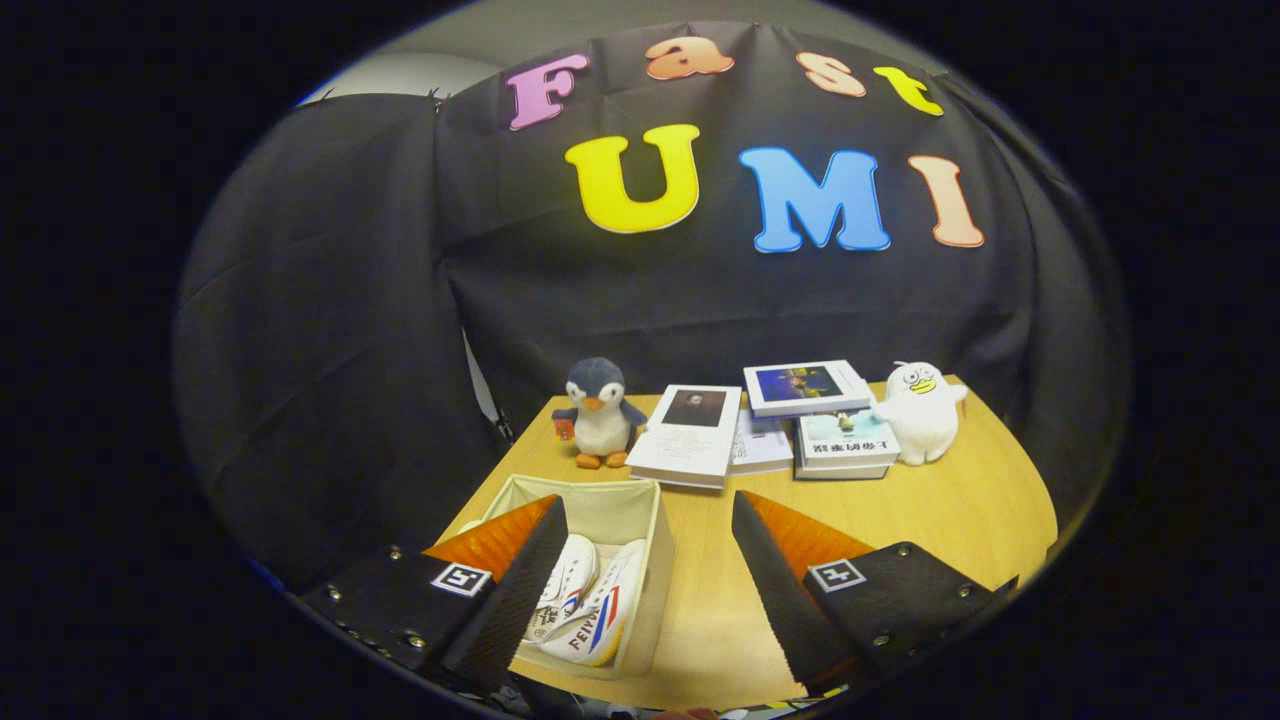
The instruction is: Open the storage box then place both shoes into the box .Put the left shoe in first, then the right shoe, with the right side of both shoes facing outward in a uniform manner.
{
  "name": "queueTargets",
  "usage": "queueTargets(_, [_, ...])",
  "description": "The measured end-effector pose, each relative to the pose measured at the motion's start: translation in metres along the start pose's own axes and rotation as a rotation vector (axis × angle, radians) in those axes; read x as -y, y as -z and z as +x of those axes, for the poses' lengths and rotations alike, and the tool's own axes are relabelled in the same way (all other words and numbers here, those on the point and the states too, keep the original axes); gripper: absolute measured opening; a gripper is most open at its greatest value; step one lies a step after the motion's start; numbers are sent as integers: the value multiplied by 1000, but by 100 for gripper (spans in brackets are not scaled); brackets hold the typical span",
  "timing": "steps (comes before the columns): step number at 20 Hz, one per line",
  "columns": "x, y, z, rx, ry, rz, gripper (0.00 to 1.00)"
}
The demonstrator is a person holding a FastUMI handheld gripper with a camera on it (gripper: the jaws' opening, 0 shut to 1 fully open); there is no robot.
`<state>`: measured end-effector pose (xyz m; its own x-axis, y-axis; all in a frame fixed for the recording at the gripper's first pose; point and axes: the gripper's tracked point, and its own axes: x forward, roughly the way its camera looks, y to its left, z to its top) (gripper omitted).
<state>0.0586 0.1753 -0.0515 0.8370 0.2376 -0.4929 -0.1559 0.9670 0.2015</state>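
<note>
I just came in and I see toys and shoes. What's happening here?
A person is holding a claw over a wooden table. Its fingers are spread open and hold nothing. An open storage box sits just ahead of the left finger, and two white shoes already lie inside it. Beyond the box stand a penguin toy, some books and a white duck toy.
</note>
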Motion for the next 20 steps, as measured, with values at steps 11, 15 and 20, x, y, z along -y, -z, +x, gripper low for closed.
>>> queueTargets(11, [169, -56, -108, 241, 237, -70, 100])
queueTargets(15, [209, -63, -131, 315, 294, -88, 99])
queueTargets(20, [231, -68, -138, 372, 313, -84, 99])
